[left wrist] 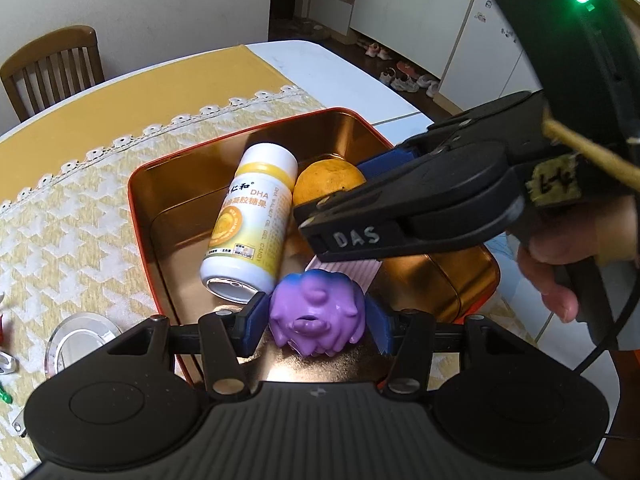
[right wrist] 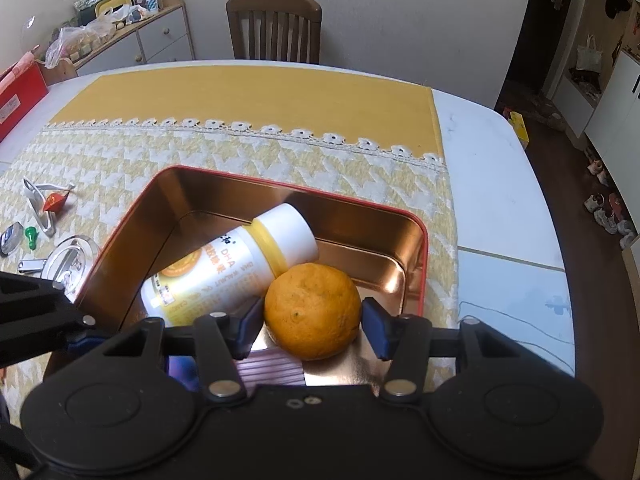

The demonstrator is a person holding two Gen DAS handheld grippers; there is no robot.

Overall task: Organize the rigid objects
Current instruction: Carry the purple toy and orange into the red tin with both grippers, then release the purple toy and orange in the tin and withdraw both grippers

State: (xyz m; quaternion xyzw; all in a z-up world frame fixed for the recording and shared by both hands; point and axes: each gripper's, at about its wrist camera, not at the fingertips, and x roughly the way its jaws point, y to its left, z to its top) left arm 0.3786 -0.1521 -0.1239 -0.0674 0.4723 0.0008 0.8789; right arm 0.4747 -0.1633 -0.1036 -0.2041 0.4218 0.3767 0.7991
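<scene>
Lowering both loads into the tin (left wrist: 138, 208), left gripper (left wrist: 316, 320) pinched the purple toy (left wrist: 318, 314), right gripper (right wrist: 314, 322) pinched the orange (right wrist: 312, 310); next likely releasing each beside the bottle (left wrist: 252, 216).

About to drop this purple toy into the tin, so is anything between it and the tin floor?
Partly: a pink striped item lies just behind the purple toy, the white bottle lies left; the tin floor nearer looks bare.
</scene>
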